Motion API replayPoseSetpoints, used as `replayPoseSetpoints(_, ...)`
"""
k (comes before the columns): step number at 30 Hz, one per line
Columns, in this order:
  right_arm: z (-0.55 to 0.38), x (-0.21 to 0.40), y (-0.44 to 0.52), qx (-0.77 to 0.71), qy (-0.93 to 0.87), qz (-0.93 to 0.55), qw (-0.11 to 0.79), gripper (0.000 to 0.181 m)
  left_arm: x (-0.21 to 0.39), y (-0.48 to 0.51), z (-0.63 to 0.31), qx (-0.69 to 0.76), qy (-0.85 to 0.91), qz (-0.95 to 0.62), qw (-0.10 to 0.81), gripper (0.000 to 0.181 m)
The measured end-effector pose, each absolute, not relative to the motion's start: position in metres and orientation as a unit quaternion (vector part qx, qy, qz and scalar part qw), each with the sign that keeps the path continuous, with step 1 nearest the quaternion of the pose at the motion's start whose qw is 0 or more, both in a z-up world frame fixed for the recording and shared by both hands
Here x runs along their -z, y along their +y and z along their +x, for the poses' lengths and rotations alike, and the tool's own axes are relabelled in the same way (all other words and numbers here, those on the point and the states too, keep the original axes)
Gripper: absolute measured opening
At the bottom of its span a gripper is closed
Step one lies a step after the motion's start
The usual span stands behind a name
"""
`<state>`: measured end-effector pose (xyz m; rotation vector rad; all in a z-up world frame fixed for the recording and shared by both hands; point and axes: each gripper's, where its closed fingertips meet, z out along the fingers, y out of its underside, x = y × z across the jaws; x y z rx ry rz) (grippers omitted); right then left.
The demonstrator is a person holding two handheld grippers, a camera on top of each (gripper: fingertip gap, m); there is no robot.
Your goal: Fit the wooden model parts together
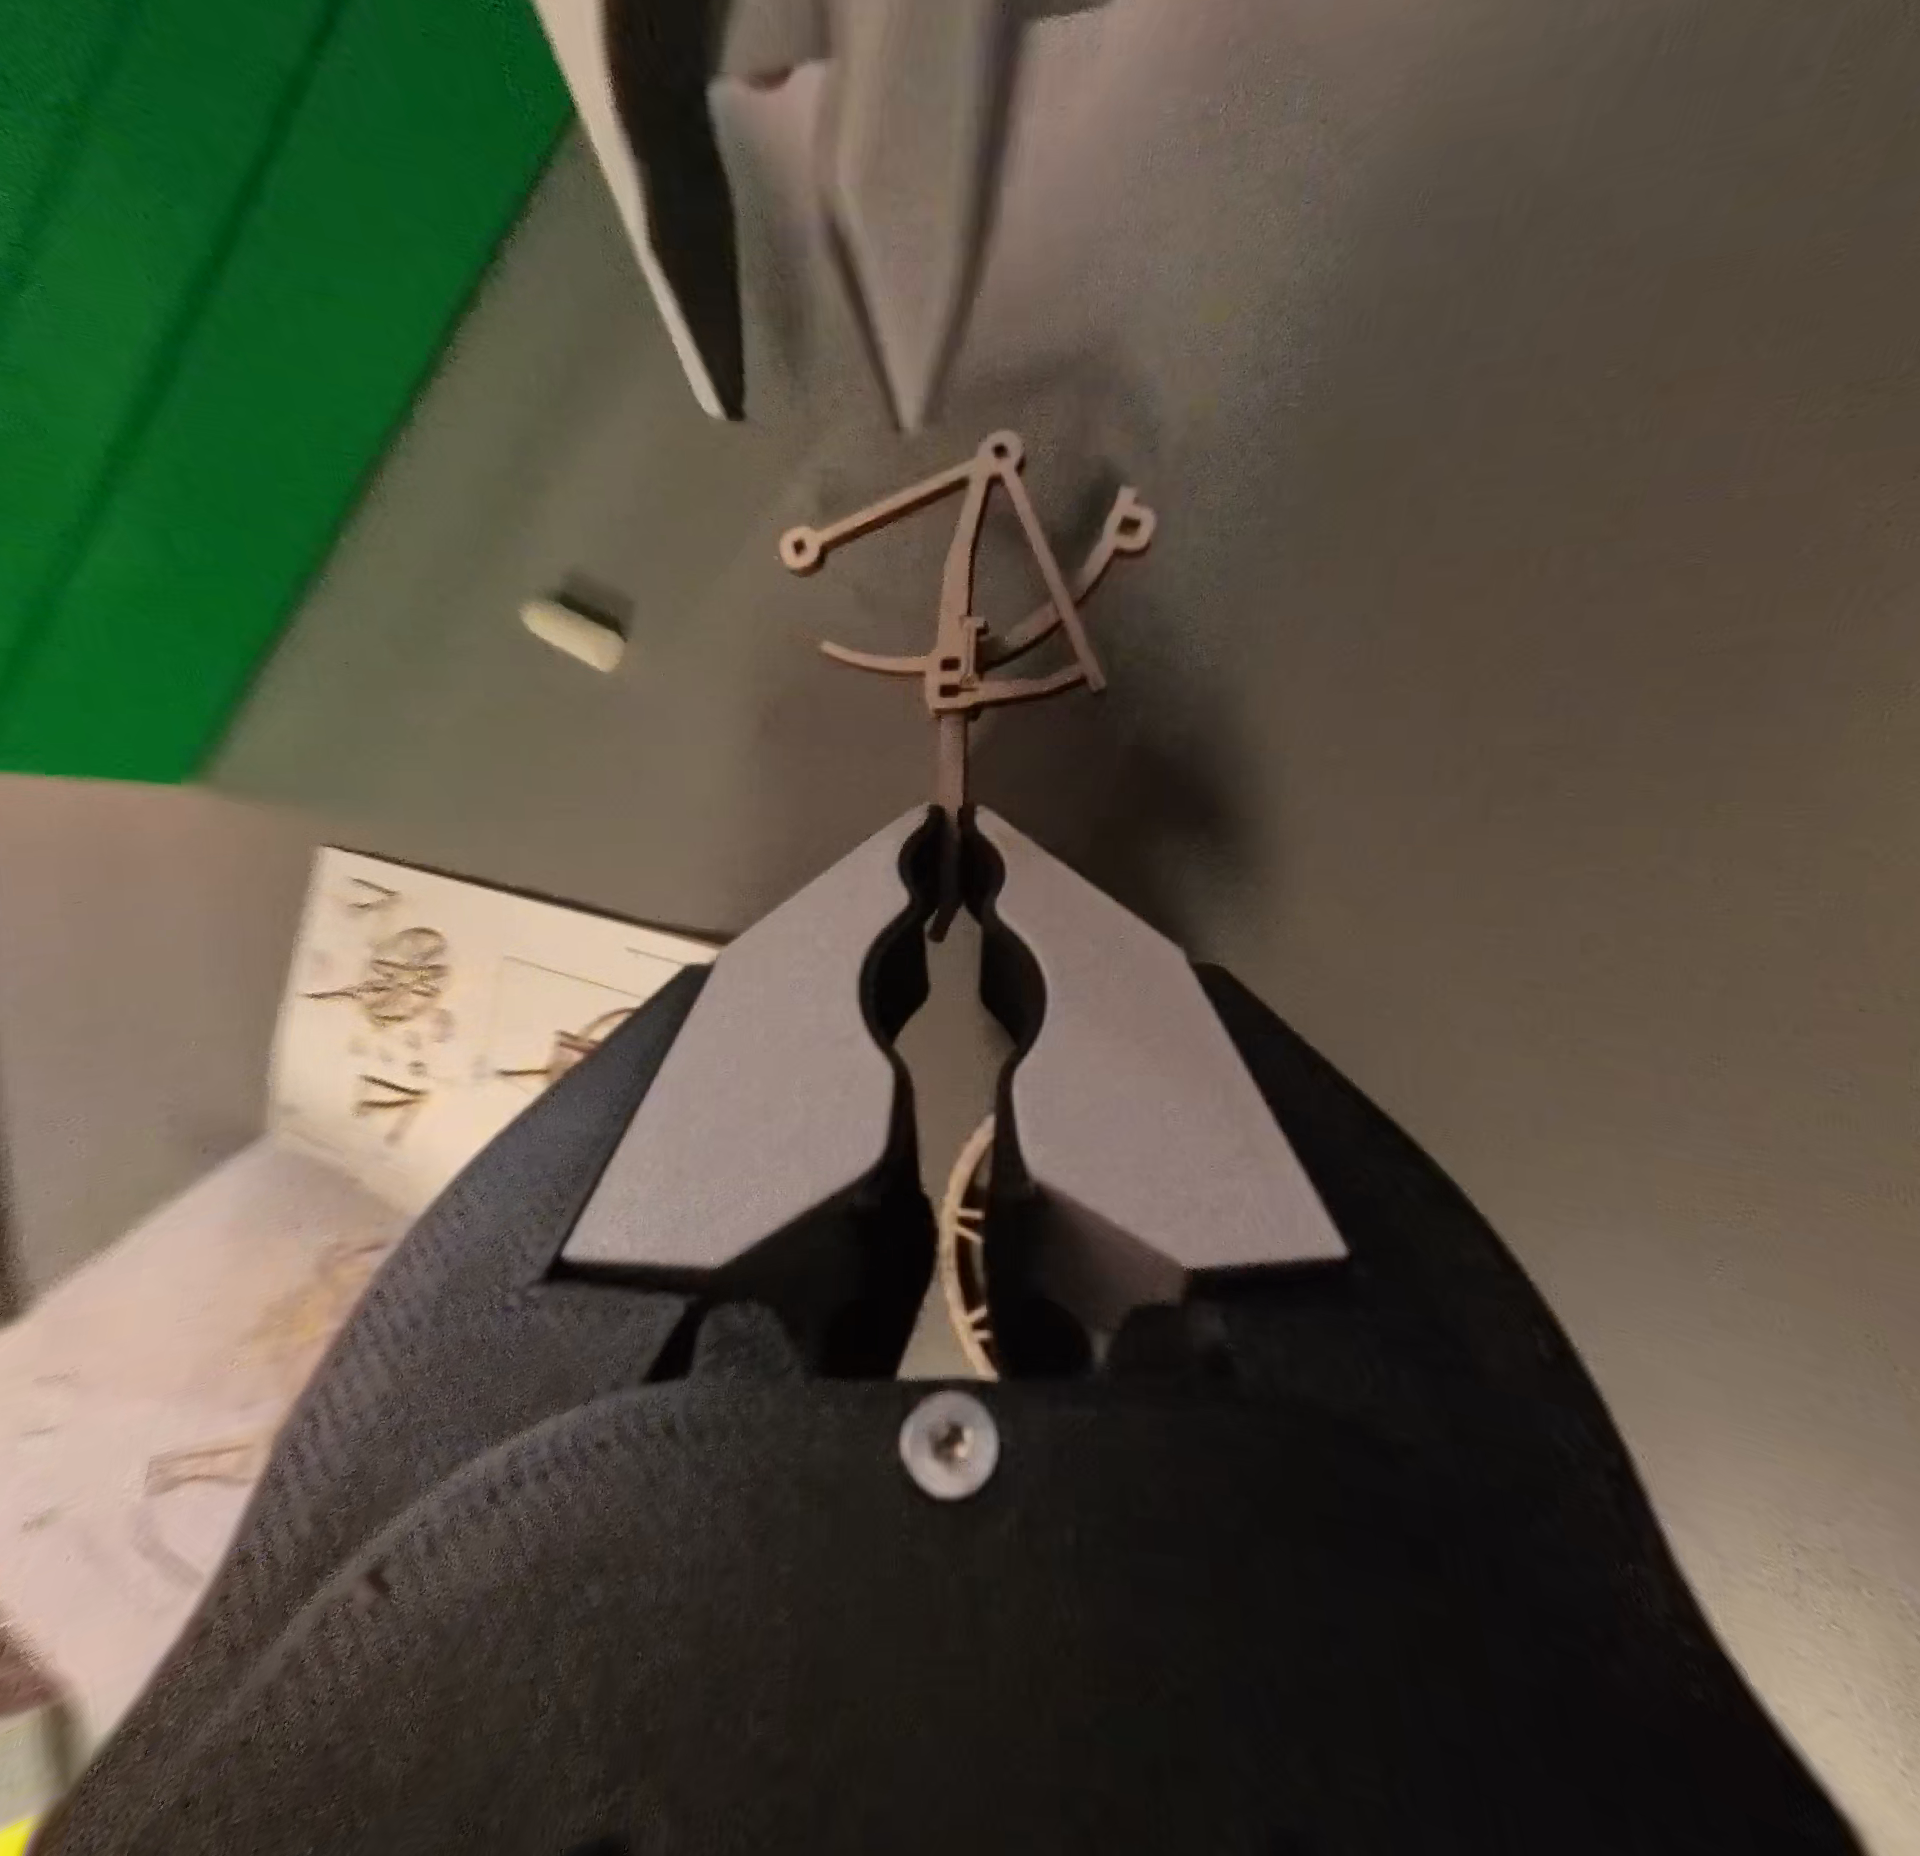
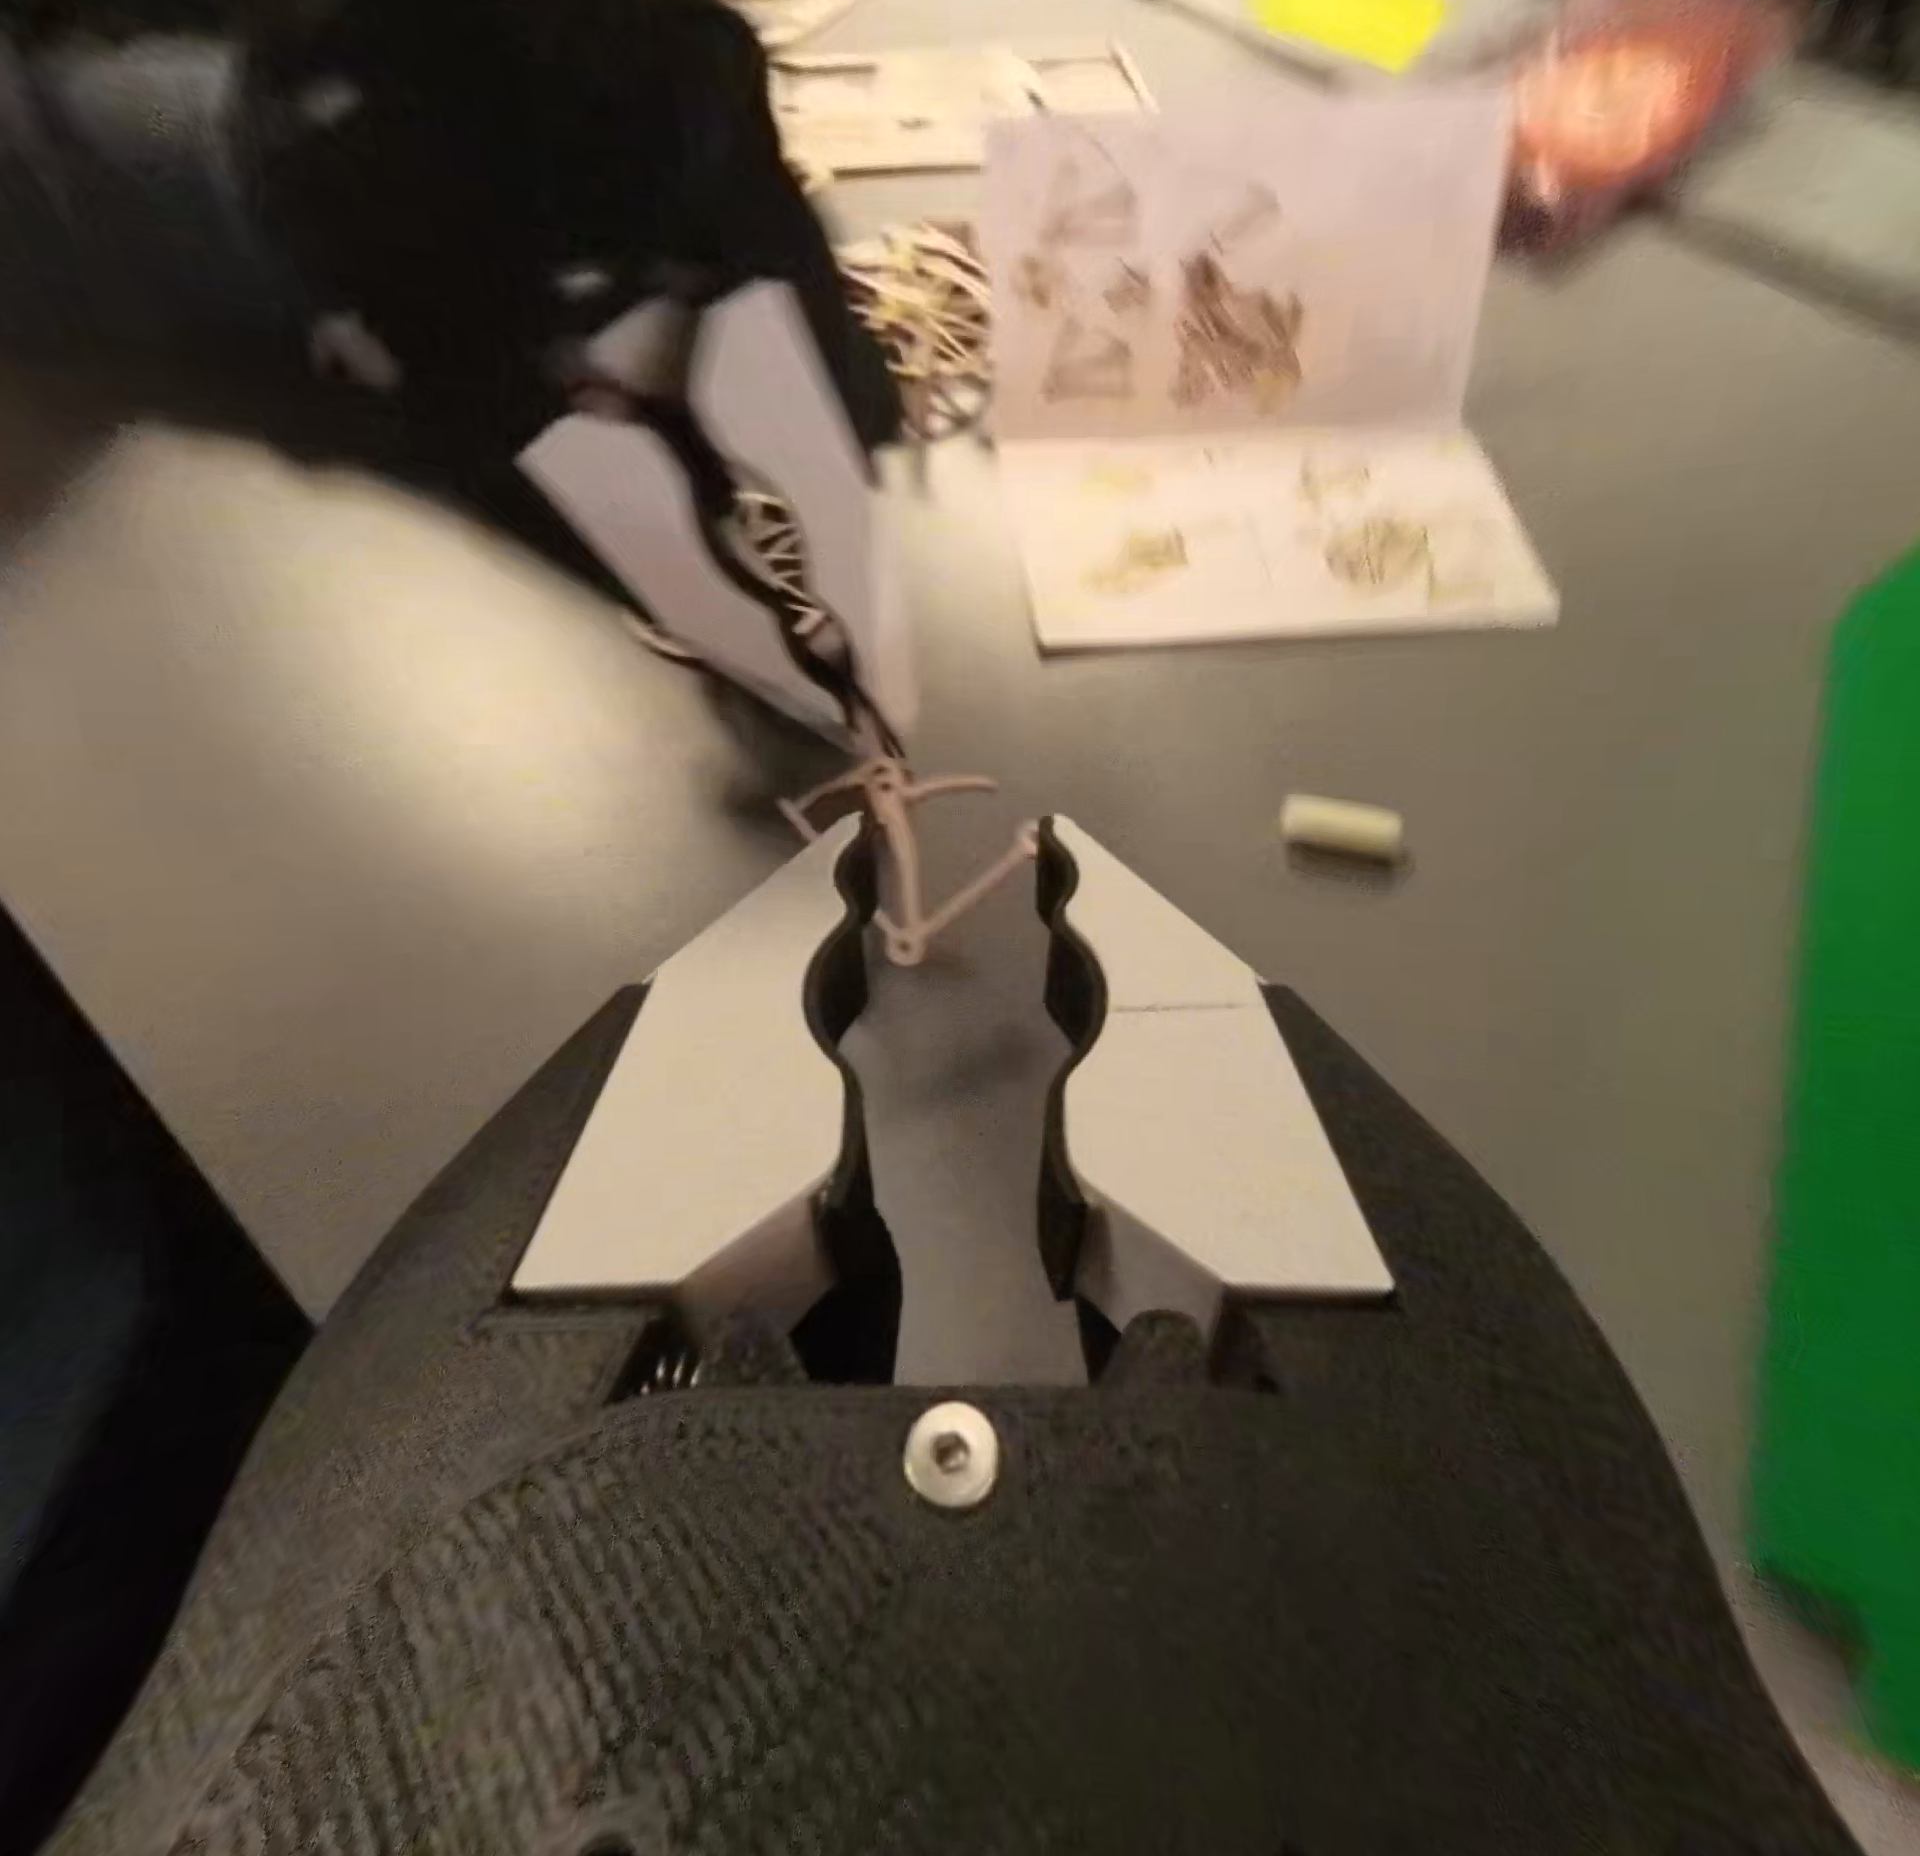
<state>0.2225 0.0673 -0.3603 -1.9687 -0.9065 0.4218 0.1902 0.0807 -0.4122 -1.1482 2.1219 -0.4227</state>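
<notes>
The wooden model part (image 1: 971,601), a thin frame of struts and arcs, projects from the left tongs (image 1: 956,819), which are closed on its stem above the grey desk (image 1: 1455,559). The right tongs (image 2: 951,830) are parted, straddling the frame's looped corner without gripping. A white peg (image 2: 1340,827) lies beside the frame; an open booklet (image 2: 1278,549) lies beyond it, print unreadable.

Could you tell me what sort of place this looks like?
Probably a hobby or lab workbench: a dark grey table carries an open instruction booklet and wooden part sheets, while the left gripper holds a small wooden frame.
</notes>
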Motion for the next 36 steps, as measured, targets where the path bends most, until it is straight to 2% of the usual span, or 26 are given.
replayPoseSetpoints(5,0.207,0.391,0.063,-0.021,-0.504,-0.77,0.392,0.014,0.413,0.073,0.185,0.237,0.794,-0.492,0.267,0.001)
replayPoseSetpoints(8,0.203,0.395,0.065,-0.032,-0.512,-0.774,0.372,0.003,0.412,0.072,0.185,0.245,0.794,-0.489,0.266,0.0)
replayPoseSetpoints(13,0.204,0.405,0.063,-0.049,-0.516,-0.786,0.336,0.002,0.413,0.068,0.186,0.259,0.79,-0.492,0.257,0.001)
replayPoseSetpoints(14,0.204,0.406,0.063,-0.056,-0.513,-0.791,0.329,0.002,0.412,0.07,0.186,0.258,0.785,-0.499,0.261,0.007)
replayPoseSetpoints(17,0.206,0.409,0.062,-0.056,-0.509,-0.802,0.307,0.002,0.403,0.071,0.188,0.273,0.778,-0.496,0.272,0.041)
replayPoseSetpoints(20,0.208,0.41,0.06,-0.049,-0.507,-0.812,0.286,0.002,0.39,0.062,0.194,0.316,0.761,-0.487,0.291,0.038)
replayPoseSetpoints(23,0.208,0.409,0.061,-0.041,-0.504,-0.816,0.28,0.002,0.401,0.057,0.199,0.3,0.766,-0.487,0.294,0.031)
replayPoseSetpoints(27,0.208,0.41,0.059,-0.038,-0.507,-0.817,0.272,0.002,0.4,0.06,0.202,0.293,0.763,-0.484,0.313,0.01)
replayPoseSetpoints(32,0.205,0.41,0.059,-0.046,-0.508,-0.816,0.273,0.002,0.397,0.054,0.201,0.323,0.76,-0.483,0.291,0.017)
replayPoseSetpoints(36,0.203,0.41,0.058,-0.054,-0.507,-0.815,0.275,0.002,0.405,0.053,0.201,0.313,0.769,-0.483,0.279,0.014)
